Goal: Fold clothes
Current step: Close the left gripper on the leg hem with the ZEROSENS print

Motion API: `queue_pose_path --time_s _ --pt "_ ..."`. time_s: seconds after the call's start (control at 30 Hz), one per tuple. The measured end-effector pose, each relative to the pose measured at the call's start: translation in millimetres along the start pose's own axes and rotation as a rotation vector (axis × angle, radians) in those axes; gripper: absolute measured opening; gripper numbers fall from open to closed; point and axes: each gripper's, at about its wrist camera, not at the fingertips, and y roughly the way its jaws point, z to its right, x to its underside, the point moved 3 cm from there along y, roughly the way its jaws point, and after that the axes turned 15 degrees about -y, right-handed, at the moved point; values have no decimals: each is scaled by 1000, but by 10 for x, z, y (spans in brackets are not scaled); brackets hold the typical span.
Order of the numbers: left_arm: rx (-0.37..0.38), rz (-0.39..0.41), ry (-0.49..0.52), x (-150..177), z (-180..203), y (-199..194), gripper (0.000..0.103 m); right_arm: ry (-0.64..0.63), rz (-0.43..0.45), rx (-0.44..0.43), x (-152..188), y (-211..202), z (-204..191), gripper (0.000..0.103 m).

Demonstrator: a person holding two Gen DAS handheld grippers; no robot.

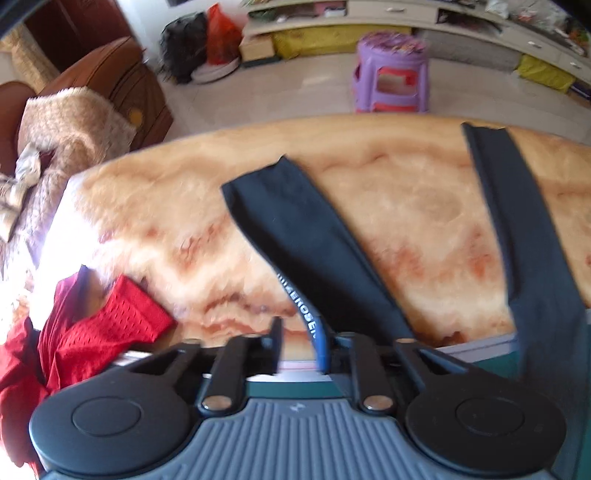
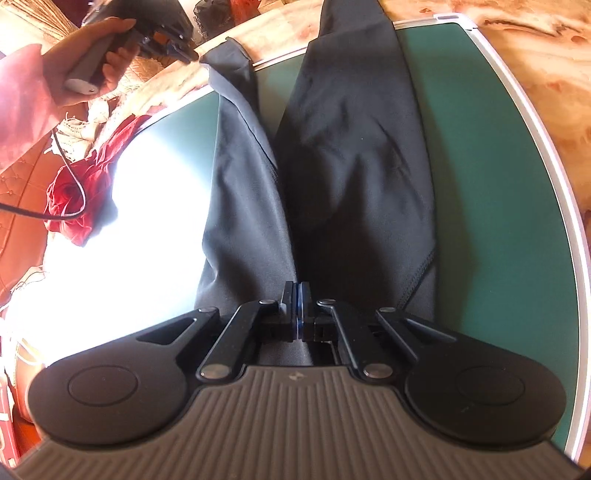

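Note:
A pair of black leggings (image 2: 343, 155) lies lengthwise over a green mat (image 2: 491, 177), its legs running out onto the marble-patterned table (image 1: 417, 206). My left gripper (image 1: 301, 341) is open, with a lettered blue band of the leggings (image 1: 314, 328) hanging against its right finger. In the right wrist view the left gripper (image 2: 184, 51), held in a hand, sits by the end of one leg (image 2: 229, 62). My right gripper (image 2: 295, 314) is shut, its blue pads together over the black fabric at the near end; whether cloth is pinched I cannot tell.
Red mesh clothing (image 1: 96, 332) lies heaped at the table's left edge, also in the right wrist view (image 2: 81, 184). Beyond the table are a brown sofa with a fluffy throw (image 1: 74, 122), a purple stool (image 1: 391, 74) and low shelves (image 1: 406, 22).

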Motion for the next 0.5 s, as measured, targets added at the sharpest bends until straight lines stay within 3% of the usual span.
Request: queue_pose_path --time_s 0.03,0.17,0.4,0.47,0.5 --pt "-10 -12 -22 -5 -13 61 50 1 -1 -1 -10 9 -8 2" --pt "21 -70 -105 -33 -46 251 52 -2 -3 -1 -11 22 -66 2" --pt "33 -69 -107 -62 25 278 66 16 -9 -9 51 -45 -49 2" --pt "15 -60 -77 -71 96 284 66 14 -10 -10 54 -52 -48 2" --pt "10 -67 -72 -71 112 307 59 13 -10 -7 53 -58 -49 2"
